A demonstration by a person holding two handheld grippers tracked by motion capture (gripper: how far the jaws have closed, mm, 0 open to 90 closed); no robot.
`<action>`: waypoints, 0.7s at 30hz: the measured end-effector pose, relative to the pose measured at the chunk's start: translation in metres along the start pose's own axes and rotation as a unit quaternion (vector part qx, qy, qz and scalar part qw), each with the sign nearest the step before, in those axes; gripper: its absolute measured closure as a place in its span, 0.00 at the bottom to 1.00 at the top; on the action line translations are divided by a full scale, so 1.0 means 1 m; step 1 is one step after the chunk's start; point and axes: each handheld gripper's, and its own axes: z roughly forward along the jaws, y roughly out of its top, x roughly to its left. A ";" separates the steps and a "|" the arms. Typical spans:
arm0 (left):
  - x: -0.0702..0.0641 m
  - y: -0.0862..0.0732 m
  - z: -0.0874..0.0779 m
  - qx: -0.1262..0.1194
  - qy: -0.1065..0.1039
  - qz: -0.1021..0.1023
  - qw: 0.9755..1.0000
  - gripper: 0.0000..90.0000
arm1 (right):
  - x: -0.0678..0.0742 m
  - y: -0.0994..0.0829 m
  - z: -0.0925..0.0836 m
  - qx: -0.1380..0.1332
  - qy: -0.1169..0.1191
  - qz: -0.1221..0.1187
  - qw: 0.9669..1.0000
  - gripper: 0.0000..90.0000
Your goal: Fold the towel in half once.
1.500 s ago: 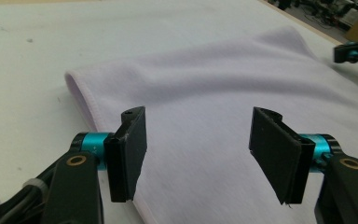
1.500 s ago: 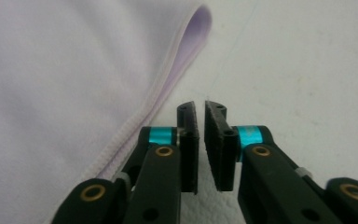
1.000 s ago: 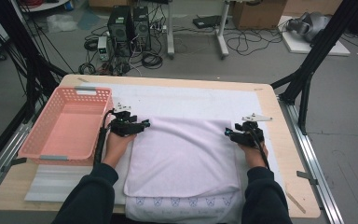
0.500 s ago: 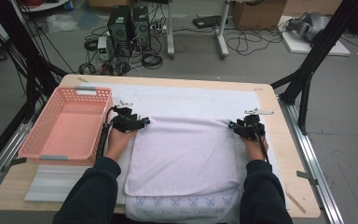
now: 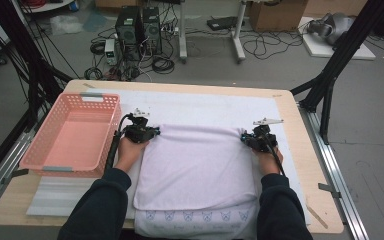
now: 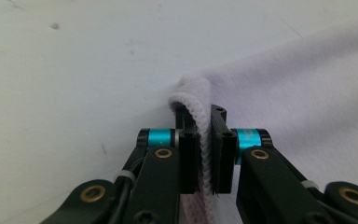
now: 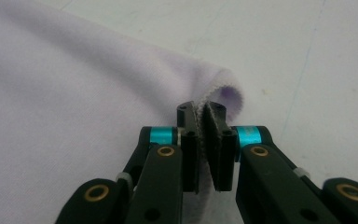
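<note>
A pale lilac towel (image 5: 197, 165) lies folded on the white mat, its near edge with a printed border hanging over the table's front. My left gripper (image 5: 150, 132) pinches the towel's far left corner (image 6: 193, 95); its jaws have just been closing and now clamp the fabric edge between the pads. My right gripper (image 5: 247, 139) has also just closed, and it grips the far right corner (image 7: 226, 88) the same way. In both gripper views the folded hem runs between the black jaws.
A pink plastic basket (image 5: 45, 160) stands at the table's left, close beside my left forearm. The white mat (image 5: 200, 105) covers most of the wooden table (image 5: 310, 200). Black frame legs and cables stand beyond the far edge.
Both hands shifted slightly outward and forward to the towel's far corners. Both grippers went from open to clamped on the fabric, and the far edge now looks drawn straighter.
</note>
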 end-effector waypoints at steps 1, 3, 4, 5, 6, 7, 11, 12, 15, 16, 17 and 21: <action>0.001 0.002 0.002 -0.004 0.004 -0.005 1.000 0.94 | -0.003 0.000 0.001 -0.004 -0.004 -0.004 1.000 0.95; 0.003 0.009 0.005 -0.008 0.011 -0.011 1.000 0.94 | -0.007 0.002 0.004 -0.012 -0.012 -0.020 1.000 0.95; 0.005 0.013 0.006 -0.015 0.014 -0.017 1.000 0.94 | -0.007 0.004 0.006 -0.016 -0.020 -0.028 0.999 0.96; 0.007 0.019 0.007 -0.015 0.018 -0.020 1.000 0.94 | -0.007 0.007 0.009 -0.016 -0.028 -0.035 0.999 0.96; 0.008 0.024 0.008 -0.022 0.023 -0.023 0.999 0.94 | -0.007 0.010 0.011 -0.019 -0.034 -0.044 0.998 0.96; 0.011 0.029 0.008 -0.036 0.023 -0.023 0.999 0.94 | -0.008 0.013 0.013 -0.026 -0.042 -0.050 0.998 0.96; 0.018 0.045 0.012 -0.059 0.035 -0.012 0.998 0.94 | -0.014 0.030 0.017 -0.063 -0.053 -0.043 0.996 0.95; 0.019 0.048 0.013 -0.063 0.036 -0.011 0.997 0.94 | -0.015 0.034 0.018 -0.071 -0.057 -0.035 0.995 0.95; 0.020 0.052 0.016 -0.078 0.044 -0.007 0.996 0.94 | -0.015 0.045 0.024 -0.071 -0.073 -0.037 0.994 0.95; 0.020 0.052 0.016 -0.084 0.043 -0.010 0.995 0.93 | -0.015 0.048 0.027 -0.070 -0.076 -0.037 0.994 0.95; 0.020 0.051 0.016 -0.085 0.046 -0.007 0.995 0.92 | -0.014 0.049 0.029 -0.072 -0.077 -0.035 0.994 0.95; 0.018 0.050 0.015 -0.073 0.024 -0.017 0.997 0.55 | -0.011 0.050 0.031 -0.084 -0.068 -0.013 0.994 0.82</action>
